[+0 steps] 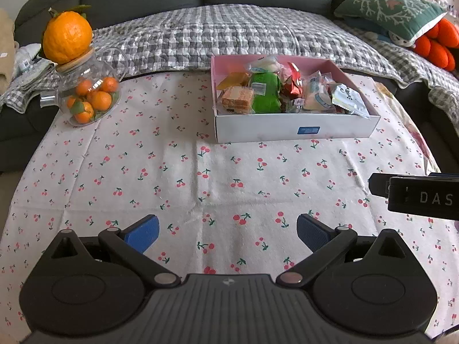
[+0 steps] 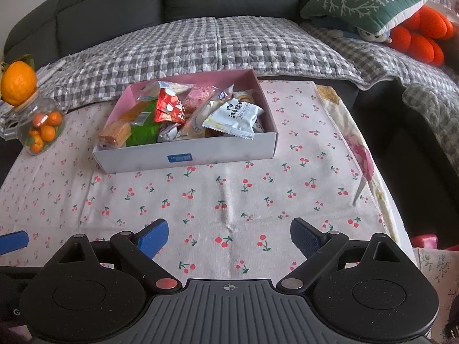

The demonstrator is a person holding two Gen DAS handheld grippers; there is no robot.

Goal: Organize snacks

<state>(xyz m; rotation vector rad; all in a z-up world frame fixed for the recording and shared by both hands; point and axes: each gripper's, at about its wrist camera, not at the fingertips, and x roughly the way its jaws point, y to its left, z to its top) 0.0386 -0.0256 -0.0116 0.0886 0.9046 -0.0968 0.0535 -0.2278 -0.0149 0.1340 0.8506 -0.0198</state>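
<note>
A white box with a pink inside (image 1: pixel 287 130) (image 2: pixel 183 154) stands on the cherry-print cloth, full of wrapped snacks: a green pack (image 1: pixel 265 94) (image 2: pixel 142 133), a wafer pack (image 1: pixel 236 100) (image 2: pixel 114 136), a red pack (image 1: pixel 294 84) (image 2: pixel 169 107) and a white pack with black writing (image 1: pixel 348 100) (image 2: pixel 235 116). My left gripper (image 1: pixel 228 233) hovers open over the bare cloth, well short of the box. My right gripper (image 2: pixel 229 236) is also open and empty, nearer the table's right side. The right gripper's body (image 1: pixel 418 195) shows at the left view's right edge.
A glass teapot of small oranges (image 1: pixel 89 97) (image 2: pixel 40 127) with a big orange (image 1: pixel 67 35) (image 2: pixel 17 81) on its lid stands at the back left. Behind the table is a dark sofa with a checked blanket (image 1: pixel 229 34), a green cushion (image 1: pixel 393 8) and orange plush (image 2: pixel 418 34).
</note>
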